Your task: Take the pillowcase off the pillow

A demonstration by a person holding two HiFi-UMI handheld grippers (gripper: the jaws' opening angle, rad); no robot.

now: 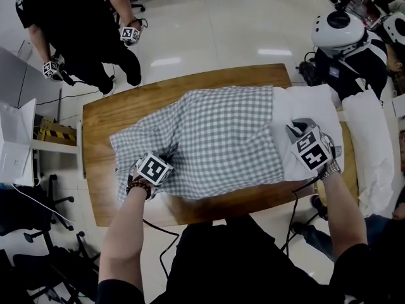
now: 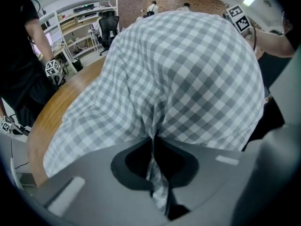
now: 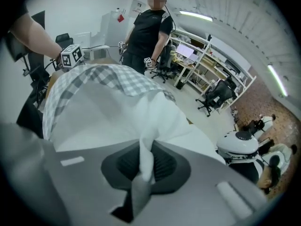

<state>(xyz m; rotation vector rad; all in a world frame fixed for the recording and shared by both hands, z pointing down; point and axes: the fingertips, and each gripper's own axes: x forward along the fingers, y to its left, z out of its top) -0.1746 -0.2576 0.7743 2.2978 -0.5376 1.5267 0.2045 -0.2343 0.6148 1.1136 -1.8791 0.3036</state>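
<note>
A grey-and-white checked pillowcase (image 1: 215,138) lies across the wooden table (image 1: 104,122), with the white pillow (image 1: 310,106) sticking out of its right end. At the case's near left corner my left gripper (image 1: 168,153) is shut on a pinched fold of the checked cloth (image 2: 188,69); in the left gripper view that fold runs down between the closed jaws (image 2: 153,142). My right gripper (image 1: 293,132) is shut on the bare pillow end. In the right gripper view a twist of white pillow fabric (image 3: 117,121) sits between its jaws (image 3: 146,149), and the checked case (image 3: 108,76) lies beyond.
A person in black (image 1: 82,18) stands past the table's far left corner, a marker-cube gripper in each hand. A white rounded machine (image 1: 338,30) stands at the far right. White cloth (image 1: 373,151) hangs off the table's right edge. Office chairs and cables are on the floor.
</note>
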